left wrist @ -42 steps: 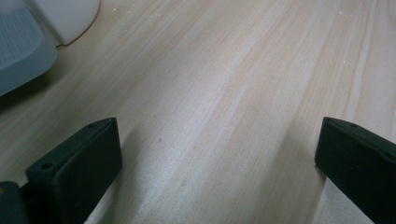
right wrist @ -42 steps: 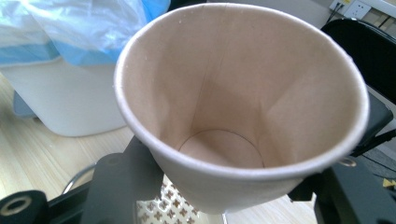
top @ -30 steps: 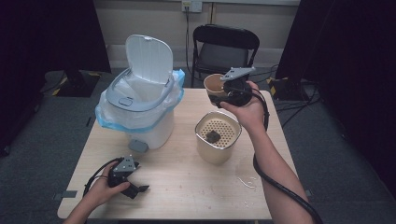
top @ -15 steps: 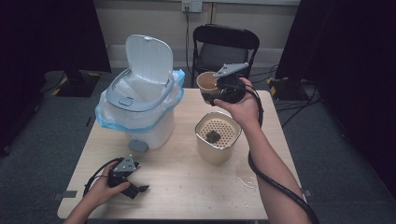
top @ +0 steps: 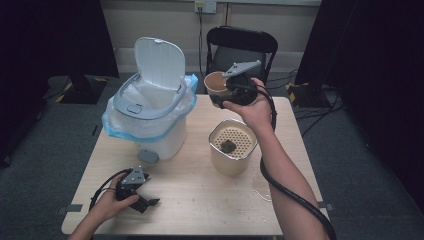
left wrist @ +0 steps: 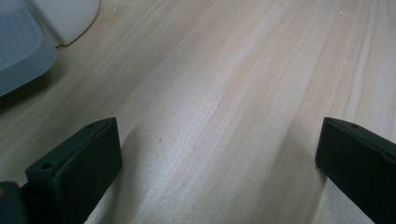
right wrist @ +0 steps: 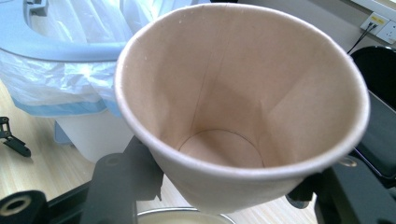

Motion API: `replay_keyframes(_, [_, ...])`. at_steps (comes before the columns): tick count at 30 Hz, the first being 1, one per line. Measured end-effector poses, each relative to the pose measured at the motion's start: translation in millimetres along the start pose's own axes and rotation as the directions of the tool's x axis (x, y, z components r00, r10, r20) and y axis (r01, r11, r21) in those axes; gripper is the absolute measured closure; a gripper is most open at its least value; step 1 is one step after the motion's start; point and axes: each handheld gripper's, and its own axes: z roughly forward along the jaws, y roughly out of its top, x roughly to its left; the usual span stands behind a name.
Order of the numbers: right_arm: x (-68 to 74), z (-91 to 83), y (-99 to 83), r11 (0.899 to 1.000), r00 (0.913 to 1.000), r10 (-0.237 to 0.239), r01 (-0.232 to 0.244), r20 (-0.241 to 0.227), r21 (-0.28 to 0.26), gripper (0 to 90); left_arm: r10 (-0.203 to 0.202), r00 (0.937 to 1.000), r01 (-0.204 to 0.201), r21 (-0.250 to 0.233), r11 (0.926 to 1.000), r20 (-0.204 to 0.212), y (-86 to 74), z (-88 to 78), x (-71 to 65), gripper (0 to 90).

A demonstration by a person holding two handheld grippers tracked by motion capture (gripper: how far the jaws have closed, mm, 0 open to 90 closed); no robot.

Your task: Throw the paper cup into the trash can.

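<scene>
My right gripper (top: 222,95) is shut on a brown paper cup (top: 216,84), held tilted above the table between the bin and the strainer pot. In the right gripper view the cup (right wrist: 243,112) is empty, its mouth toward the camera, and both jaws press its sides low down. The white pedal bin (top: 150,112) stands at the back left with its lid up and a blue-edged bag liner. My left gripper (top: 145,204) rests open on the table's front left; the left gripper view has bare wood between its fingers (left wrist: 74,163).
A cream pot (top: 232,147) with a perforated insert and a dark lump in it stands mid-table under my right hand. A black chair (top: 242,45) stands behind the table. The bin's grey pedal (left wrist: 21,51) lies close to my left gripper. Cables trail from both grippers.
My right hand has carried the cup leftward and a little up, toward the bin, tilting its mouth further over. The left hand has stayed where it was.
</scene>
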Motion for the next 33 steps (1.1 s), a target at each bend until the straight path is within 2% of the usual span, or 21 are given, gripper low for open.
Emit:
replay_keyframes(8, [1.6,0.2,12.4,1.0,0.9998,-0.021,0.021,-0.003,0.003,43.3,0.0,1.0,0.0,0.0,1.0,0.0,0.0,0.0,0.0,0.0])
replay_keyframes(33, [10.3,13.0,49.0,1.0,0.9991,-0.031,0.031,-0.031,0.004,43.1,-0.007,1.0,0.007,-0.001,1.0,0.005,-0.1,0.2,-0.3,0.0])
